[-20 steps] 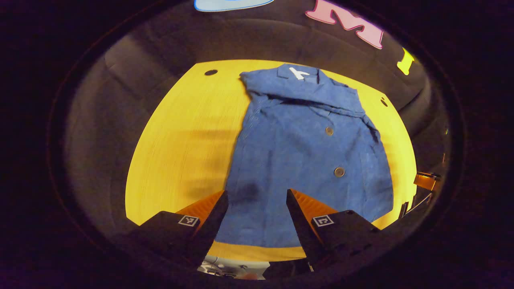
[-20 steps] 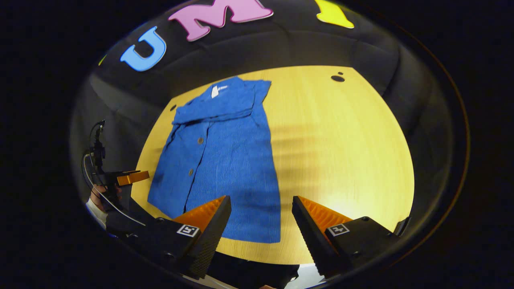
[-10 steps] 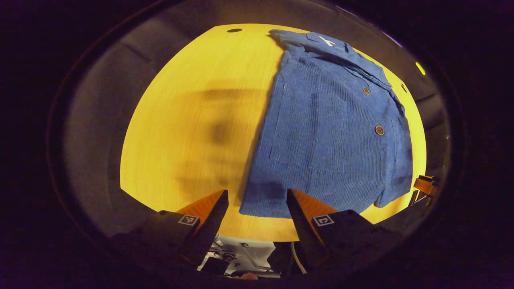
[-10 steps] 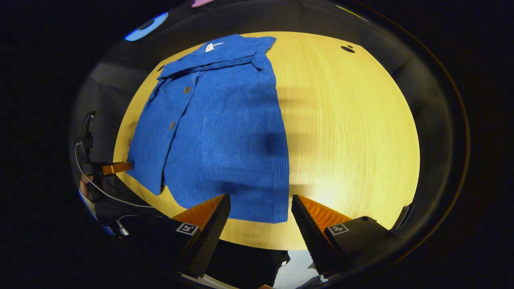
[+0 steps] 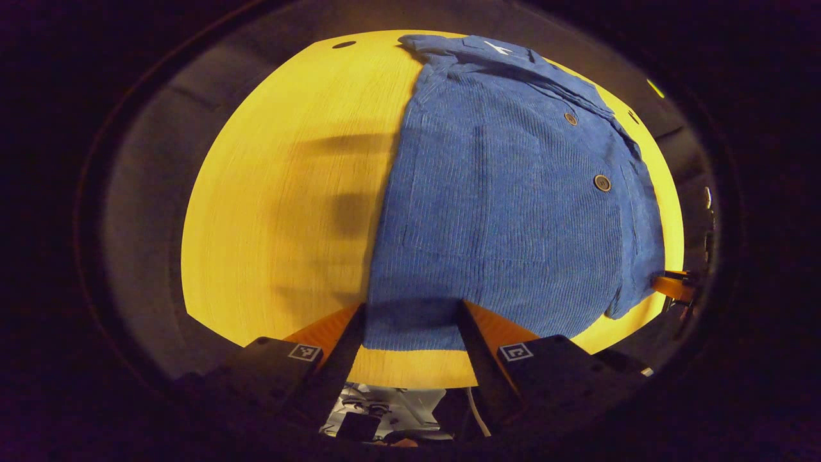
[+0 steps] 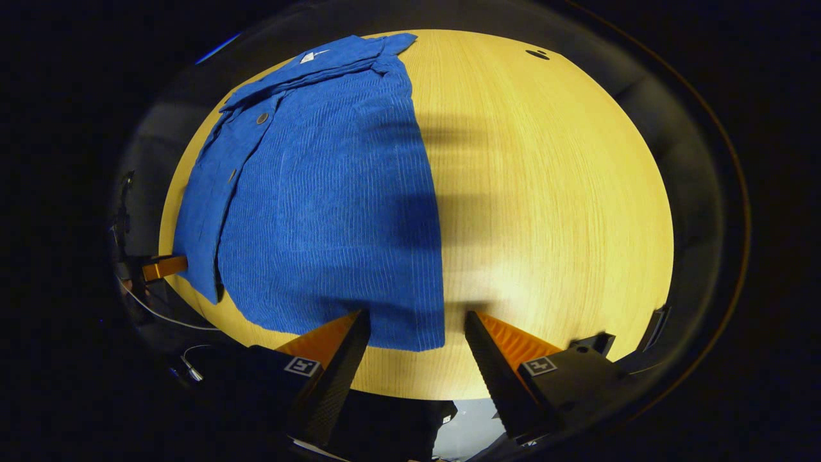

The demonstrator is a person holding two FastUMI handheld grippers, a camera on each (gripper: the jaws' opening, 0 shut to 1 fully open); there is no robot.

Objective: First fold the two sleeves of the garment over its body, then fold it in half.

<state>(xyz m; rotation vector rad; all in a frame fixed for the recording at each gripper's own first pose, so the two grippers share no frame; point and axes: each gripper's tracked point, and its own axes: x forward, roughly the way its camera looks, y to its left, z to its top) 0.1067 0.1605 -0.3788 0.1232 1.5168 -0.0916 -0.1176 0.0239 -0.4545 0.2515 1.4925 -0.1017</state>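
Observation:
A blue corduroy shirt (image 5: 507, 199) lies flat on the round yellow table (image 5: 282, 192), collar at the far side, sleeves folded in over the body. My left gripper (image 5: 410, 311) is open, low over the shirt's near hem at its left corner. The same shirt (image 6: 321, 192) fills the left half of the right gripper view. My right gripper (image 6: 415, 317) is open just above the hem's right corner. The other gripper's finger (image 6: 163, 267) shows at the shirt's left corner.
Bare yellow tabletop (image 6: 545, 192) stretches to the right of the shirt in the right gripper view. A small dark hole (image 6: 537, 54) sits near the table's far edge. The table's near edge (image 5: 410, 378) runs just behind the hem.
Both grippers have come down and forward toward the shirt's near hem. The shirt now looks larger, and the hem lies between each gripper's open fingers.

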